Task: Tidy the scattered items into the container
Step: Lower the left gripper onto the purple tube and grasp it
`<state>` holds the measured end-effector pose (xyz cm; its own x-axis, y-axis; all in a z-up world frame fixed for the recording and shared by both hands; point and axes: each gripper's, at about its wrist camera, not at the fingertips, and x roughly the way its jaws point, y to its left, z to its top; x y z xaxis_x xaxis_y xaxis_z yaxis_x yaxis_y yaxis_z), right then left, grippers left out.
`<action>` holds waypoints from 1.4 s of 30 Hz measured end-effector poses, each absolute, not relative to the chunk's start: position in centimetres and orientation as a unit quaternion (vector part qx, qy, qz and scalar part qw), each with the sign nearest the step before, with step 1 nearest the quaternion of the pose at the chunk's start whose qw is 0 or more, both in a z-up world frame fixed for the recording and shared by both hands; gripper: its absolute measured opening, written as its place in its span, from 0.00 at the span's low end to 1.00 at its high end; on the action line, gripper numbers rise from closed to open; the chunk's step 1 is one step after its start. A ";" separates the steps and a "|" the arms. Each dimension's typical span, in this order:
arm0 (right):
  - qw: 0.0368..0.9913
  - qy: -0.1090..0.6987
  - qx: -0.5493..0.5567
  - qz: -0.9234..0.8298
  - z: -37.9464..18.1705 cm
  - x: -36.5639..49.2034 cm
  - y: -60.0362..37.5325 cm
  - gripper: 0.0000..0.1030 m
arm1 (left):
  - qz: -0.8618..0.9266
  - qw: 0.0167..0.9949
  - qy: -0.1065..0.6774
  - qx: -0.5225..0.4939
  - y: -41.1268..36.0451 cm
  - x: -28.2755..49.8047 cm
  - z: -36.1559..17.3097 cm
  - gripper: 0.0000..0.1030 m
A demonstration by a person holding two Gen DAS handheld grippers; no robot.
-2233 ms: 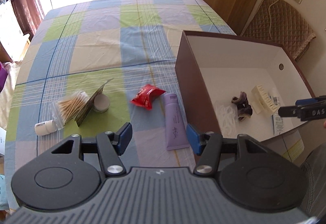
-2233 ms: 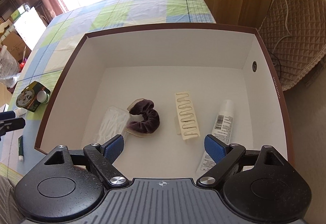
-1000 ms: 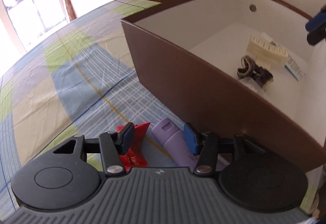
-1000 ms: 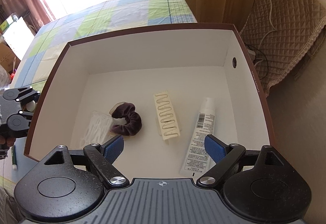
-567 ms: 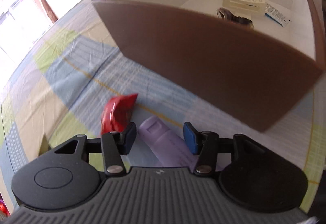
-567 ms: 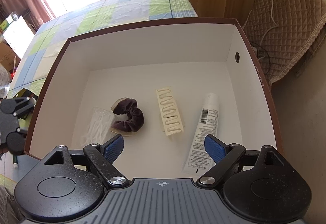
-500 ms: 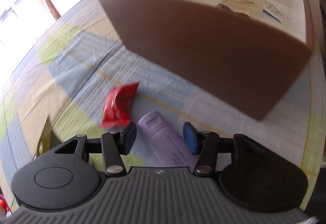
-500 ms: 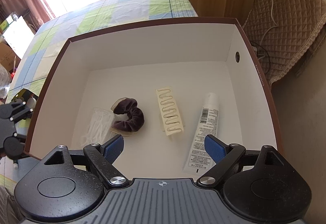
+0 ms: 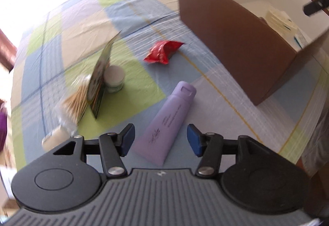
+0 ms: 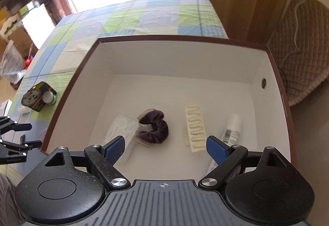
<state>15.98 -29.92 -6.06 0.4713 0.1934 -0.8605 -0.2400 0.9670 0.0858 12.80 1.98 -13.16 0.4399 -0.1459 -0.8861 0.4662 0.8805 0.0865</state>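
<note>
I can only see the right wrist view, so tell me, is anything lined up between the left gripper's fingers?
Observer: Yes, a purple tube lies on the cloth between the open left gripper fingers, not gripped.
Operator: What else is still out there that I can't see?
Observer: A red packet lies beyond the tube, near the box wall.
Operator: Anything beside the green card?
Observer: A bundle of cotton swabs rests against the green card.
</note>
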 end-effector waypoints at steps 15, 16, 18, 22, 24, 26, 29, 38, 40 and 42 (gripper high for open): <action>0.849 0.500 -0.051 0.160 -6.4 15.7 -27.5 0.89 | -0.117 0.828 0.539 0.103 1.6 11.4 -11.6 0.57; 0.849 0.500 -0.052 0.162 -6.4 15.8 -27.5 0.89 | -0.121 0.830 0.533 0.109 1.5 11.6 -11.7 0.57; 0.849 0.499 -0.054 0.164 -6.3 16.2 -27.6 0.89 | -0.135 0.836 0.519 0.115 1.4 12.1 -12.0 0.57; 0.851 0.495 -0.061 0.165 -6.0 16.9 -27.6 0.89 | -0.168 0.843 0.491 0.144 1.0 13.1 -13.1 0.57; 0.851 0.494 -0.062 0.165 -6.0 17.2 -27.6 0.89 | -0.179 0.840 0.487 0.159 0.7 13.9 -13.9 0.57; 0.851 0.494 -0.062 0.168 -5.9 17.5 -27.5 0.89 | -0.191 0.836 0.489 0.162 0.6 14.5 -14.6 0.56; 0.851 0.491 -0.062 0.176 -5.9 17.9 -27.3 0.89 | -0.207 0.825 0.502 0.159 0.6 15.6 -15.6 0.48; 0.858 0.442 -0.091 0.245 -4.1 19.4 -25.6 0.89 | -0.215 0.824 0.506 0.137 1.5 15.3 -15.8 0.28; 0.856 0.423 -0.110 0.276 -3.4 19.6 -24.6 0.89 | -0.205 0.827 0.508 0.129 2.0 14.8 -15.3 0.28; 0.849 0.402 -0.142 0.312 -2.8 19.7 -23.3 0.89 | -0.196 0.830 0.509 0.121 2.6 14.3 -14.8 0.28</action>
<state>19.72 -23.25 -2.78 0.4820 0.4153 -0.7715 -0.6439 0.7651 0.0096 14.33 2.63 -14.82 0.4053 -0.2019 -0.8916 0.4475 0.8943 0.0009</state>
